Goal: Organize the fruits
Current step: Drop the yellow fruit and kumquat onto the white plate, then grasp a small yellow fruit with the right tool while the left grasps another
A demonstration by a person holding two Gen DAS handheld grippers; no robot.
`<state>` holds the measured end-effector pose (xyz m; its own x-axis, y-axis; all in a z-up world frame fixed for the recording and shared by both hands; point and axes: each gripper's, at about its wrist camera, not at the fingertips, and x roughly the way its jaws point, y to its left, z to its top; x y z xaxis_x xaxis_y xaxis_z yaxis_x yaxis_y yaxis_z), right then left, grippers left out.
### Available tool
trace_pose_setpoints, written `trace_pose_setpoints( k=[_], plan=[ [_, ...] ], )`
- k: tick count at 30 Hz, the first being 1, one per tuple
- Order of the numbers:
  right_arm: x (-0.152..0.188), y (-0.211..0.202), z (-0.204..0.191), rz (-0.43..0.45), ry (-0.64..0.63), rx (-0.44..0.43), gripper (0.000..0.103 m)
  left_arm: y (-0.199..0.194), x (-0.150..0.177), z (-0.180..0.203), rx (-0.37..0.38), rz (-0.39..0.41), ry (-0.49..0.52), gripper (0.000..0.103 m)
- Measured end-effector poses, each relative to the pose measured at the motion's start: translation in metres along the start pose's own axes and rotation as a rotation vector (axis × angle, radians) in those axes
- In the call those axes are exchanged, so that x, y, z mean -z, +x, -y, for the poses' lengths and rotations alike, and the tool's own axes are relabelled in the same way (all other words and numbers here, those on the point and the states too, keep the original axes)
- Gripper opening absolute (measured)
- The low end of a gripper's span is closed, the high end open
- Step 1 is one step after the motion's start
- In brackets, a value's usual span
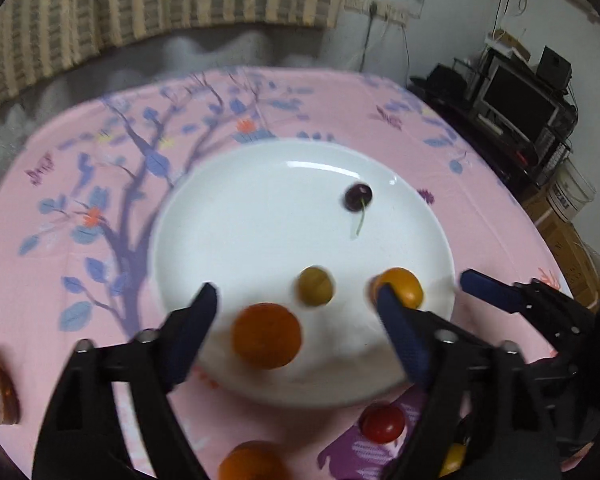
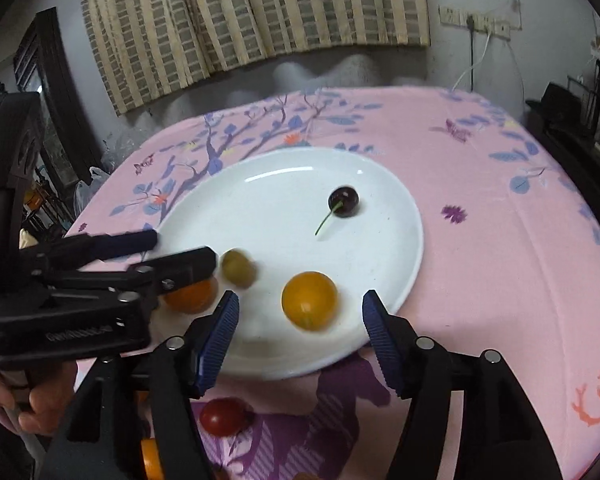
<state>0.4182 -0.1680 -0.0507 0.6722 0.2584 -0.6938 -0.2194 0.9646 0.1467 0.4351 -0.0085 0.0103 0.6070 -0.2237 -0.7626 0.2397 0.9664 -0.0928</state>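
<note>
Right wrist view: the spread, empty right gripper (image 2: 298, 320) frames a round yellow-orange tomato (image 2: 309, 300) on the white plate's (image 2: 380, 192) near edge, nearer than the open left gripper (image 2: 180, 252).

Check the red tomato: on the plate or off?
Off. The red tomato lies on the pink cloth, just outside the plate's near rim.

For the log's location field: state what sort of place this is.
Probably a lived-in home room, not a lab: a table under a pink floral tablecloth, a striped fabric curtain on the wall behind, and a dark television on a cluttered stand to the side.
</note>
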Motion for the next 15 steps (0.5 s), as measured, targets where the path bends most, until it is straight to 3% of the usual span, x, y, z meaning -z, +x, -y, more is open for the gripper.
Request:
trace_pose_setpoints(
  k=[4, 8, 15],
  plan=[
    [0.024, -0.053, -0.007, 0.055, -0.015, -0.038, 0.065, -0.048, 0.028, -0.007, 0.028, 0.020, 0.007, 0.090],
    [0.076, -0.104, -0.024, 0.068, -0.071, -0.084, 0.065, -0.102, 0.091, -0.018, 0.051, 0.050, -0.037, 0.098],
    [0.163, -0.124, -0.056, -0.036, -0.179, -0.066, 0.065, -0.149, 0.200, -0.021, 0.093, 0.074, -0.093, 0.098]
  ],
)
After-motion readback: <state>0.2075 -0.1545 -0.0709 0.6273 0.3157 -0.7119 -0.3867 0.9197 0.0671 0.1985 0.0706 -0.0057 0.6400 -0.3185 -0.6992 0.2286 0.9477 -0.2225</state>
